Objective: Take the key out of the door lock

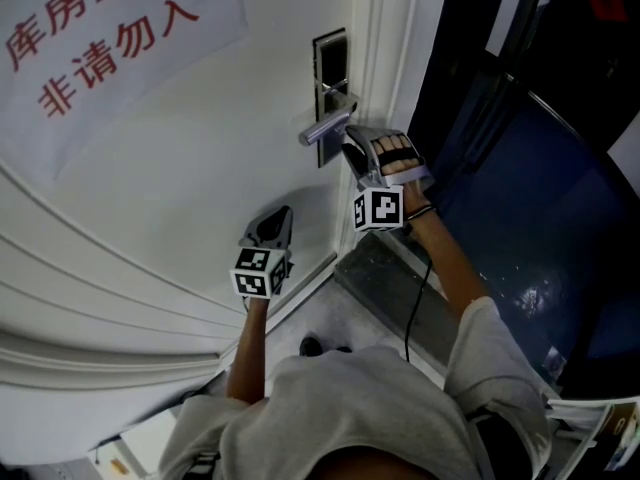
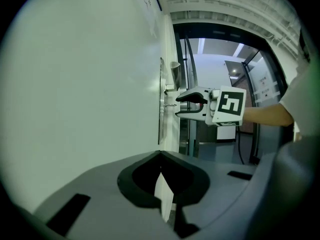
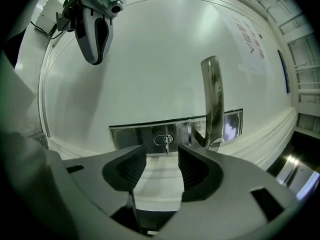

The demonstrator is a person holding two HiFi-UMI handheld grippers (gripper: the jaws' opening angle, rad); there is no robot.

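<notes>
A small silver key (image 3: 166,140) sticks out of the keyhole in the steel lock plate (image 3: 137,133), below the lever handle (image 3: 212,99). My right gripper (image 3: 161,158) is open and level with the key, which stands just beyond the tips, centred in the gap; the pads do not touch it. In the head view the right gripper (image 1: 352,156) sits under the handle (image 1: 325,128) at the plate (image 1: 330,53). My left gripper (image 1: 278,223) hangs lower left, away from the lock, jaws together with nothing in them. From the left gripper (image 2: 162,176) I see the key (image 2: 171,105) at the right gripper's (image 2: 178,105) tips.
The white door carries a paper sign with red characters (image 1: 100,48). The white door frame (image 1: 390,58) runs right of the lock, with a dark corridor and glass beyond it. A metal threshold (image 1: 385,273) lies below, and a black cable (image 1: 412,313) hangs from the right gripper.
</notes>
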